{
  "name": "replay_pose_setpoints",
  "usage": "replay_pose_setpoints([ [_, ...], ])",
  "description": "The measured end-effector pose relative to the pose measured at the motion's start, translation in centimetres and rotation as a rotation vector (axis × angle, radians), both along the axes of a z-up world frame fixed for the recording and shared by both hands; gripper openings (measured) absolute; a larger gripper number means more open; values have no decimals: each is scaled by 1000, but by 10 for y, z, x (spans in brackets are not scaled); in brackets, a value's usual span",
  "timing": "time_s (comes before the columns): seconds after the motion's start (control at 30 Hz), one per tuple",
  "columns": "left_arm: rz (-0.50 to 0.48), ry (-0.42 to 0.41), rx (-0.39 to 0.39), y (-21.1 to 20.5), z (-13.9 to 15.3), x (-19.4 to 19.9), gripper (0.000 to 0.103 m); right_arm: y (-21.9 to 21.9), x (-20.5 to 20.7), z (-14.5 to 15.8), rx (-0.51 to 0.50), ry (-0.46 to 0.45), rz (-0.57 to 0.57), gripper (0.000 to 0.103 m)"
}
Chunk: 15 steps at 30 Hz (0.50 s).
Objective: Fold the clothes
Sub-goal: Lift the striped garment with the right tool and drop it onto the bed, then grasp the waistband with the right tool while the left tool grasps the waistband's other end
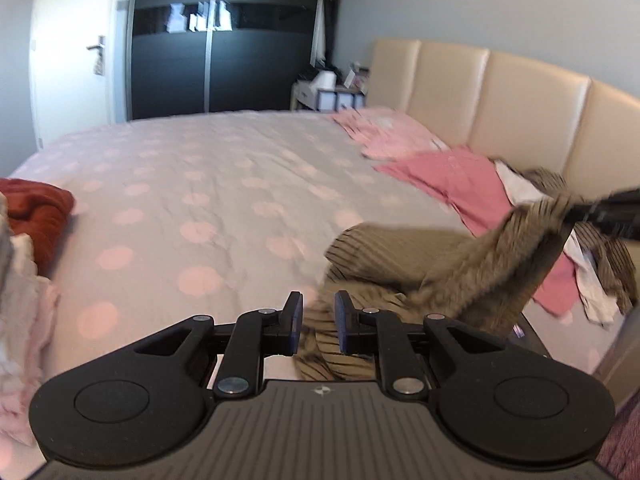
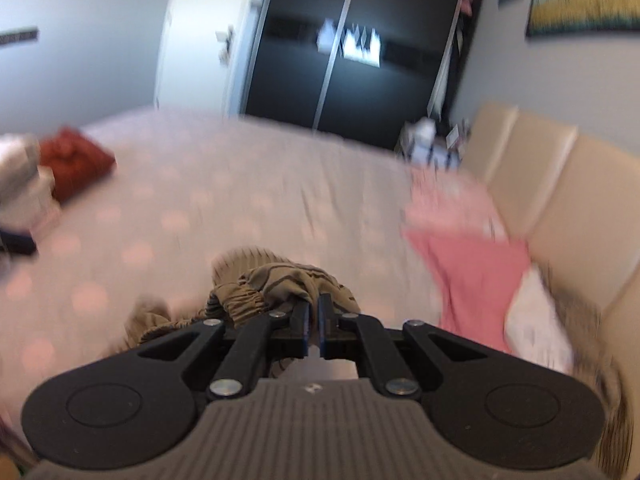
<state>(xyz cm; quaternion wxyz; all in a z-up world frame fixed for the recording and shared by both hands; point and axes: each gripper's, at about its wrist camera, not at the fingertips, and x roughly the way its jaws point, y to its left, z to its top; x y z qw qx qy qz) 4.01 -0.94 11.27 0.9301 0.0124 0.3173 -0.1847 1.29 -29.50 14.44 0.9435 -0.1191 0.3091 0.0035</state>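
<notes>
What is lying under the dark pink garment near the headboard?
Under the dark pink garment the dotted bedcover shows. At its right edge a white cloth and striped brown fabric appear; anything deeper is covered.

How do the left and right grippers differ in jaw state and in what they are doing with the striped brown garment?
The left gripper has its jaws apart, with the striped brown garment lying loose between and beyond them; the right gripper has its jaws nearly closed, pinching a bunch of that garment. The left sits low by the bed; the right lifts the fabric up off it. Both are the same black two-finger design.
</notes>
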Motion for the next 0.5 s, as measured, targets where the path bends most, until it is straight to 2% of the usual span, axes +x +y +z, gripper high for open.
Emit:
replay_pose_setpoints([
  [0.1,-71,57,29,-25,-29,-4,14,-24,-14,-60,2,130,-63,6],
  [0.2,-150,102,58,-54,-55,-9,14,-41,-26,-96,-19,195,-94,9],
  [0.27,-197,129,71,-72,-69,-13,14,-50,-32,-104,-20,198,-92,11],
  [0.33,-236,168,76,-87,-83,-20,14,-56,-39,-107,-24,189,-85,24],
  [0.37,-257,185,84,-95,-90,-23,14,-56,-40,-106,-38,172,-75,35],
  [0.4,-279,202,94,-102,-97,-25,14,-56,-42,-104,-52,153,-63,41],
  [0.5,-320,214,124,-123,-113,-26,16,-55,-47,-103,-84,107,-31,41],
])
